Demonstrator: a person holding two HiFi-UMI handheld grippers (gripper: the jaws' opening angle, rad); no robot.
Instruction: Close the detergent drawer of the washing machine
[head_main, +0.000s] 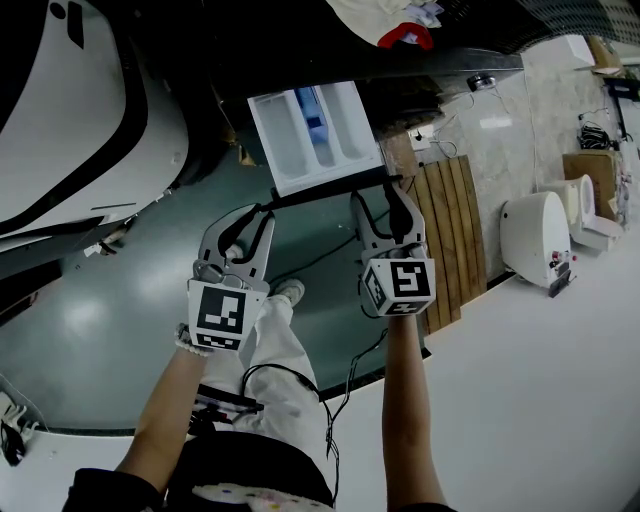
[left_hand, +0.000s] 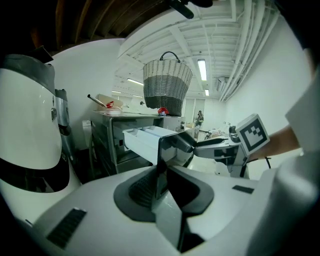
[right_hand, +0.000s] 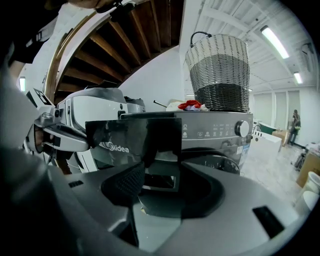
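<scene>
Nearest me: the left gripper has its jaws narrowed round the left end of the drawer's dark glossy front panel. The ribbed pad sits against the panel and there's a gap on the other side, so I read it as not clamped. The right gripper has its jaws spread wide at the panel's right end, with nothing pinched.

Just past them, the white plastic three-compartment detergent drawer is pulled well out of the grey front-loading washing machine and isn't closed yet.

Risks as I see them:
- Uneven push: if one side leads, the drawer probably skews in its slot and binds partway.
- The left jaws straddle the panel edge. If they ride in that way, a jaw could get trapped between panel and machine front, or stop the drawer short of flush.
- The panel is slick, so the open right tips may skate off under load.
- A hard slam could jolt the grey-and-white wicker basket on top of the machine. Low odds.
</scene>
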